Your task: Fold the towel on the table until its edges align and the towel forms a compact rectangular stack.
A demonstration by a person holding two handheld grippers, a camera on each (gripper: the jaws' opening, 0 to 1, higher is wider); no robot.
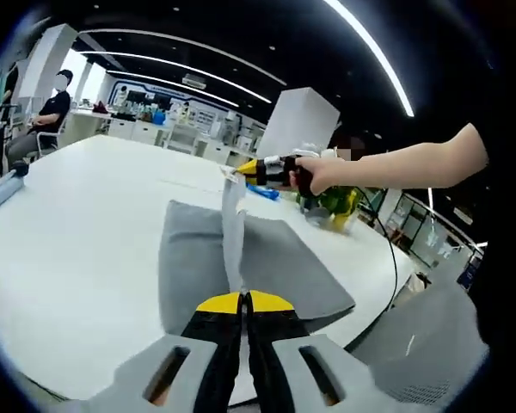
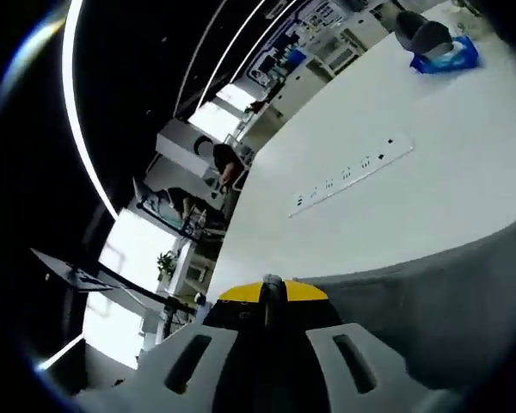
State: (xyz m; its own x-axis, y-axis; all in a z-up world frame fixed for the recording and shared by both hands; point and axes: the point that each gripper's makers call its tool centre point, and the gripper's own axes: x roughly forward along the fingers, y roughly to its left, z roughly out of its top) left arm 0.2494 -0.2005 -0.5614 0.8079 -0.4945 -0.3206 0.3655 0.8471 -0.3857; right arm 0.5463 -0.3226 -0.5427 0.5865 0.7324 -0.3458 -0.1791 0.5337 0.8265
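1. The white table [image 1: 86,224] is the landmark; the grey towel [image 1: 284,267] lies spread on it, toward its near right edge.
2. At the towel's near edge, the left gripper [image 1: 243,303] has its jaws pressed together on a fold of cloth (a narrow strip rises from them).
3. Above the towel's far side, the right gripper [image 1: 241,169], held in a hand [image 1: 320,175], pinches that strip's upper end.
4. In the right gripper view, the right gripper [image 2: 273,292] is closed, grey towel [image 2: 447,310] beside it, over the table [image 2: 396,206].
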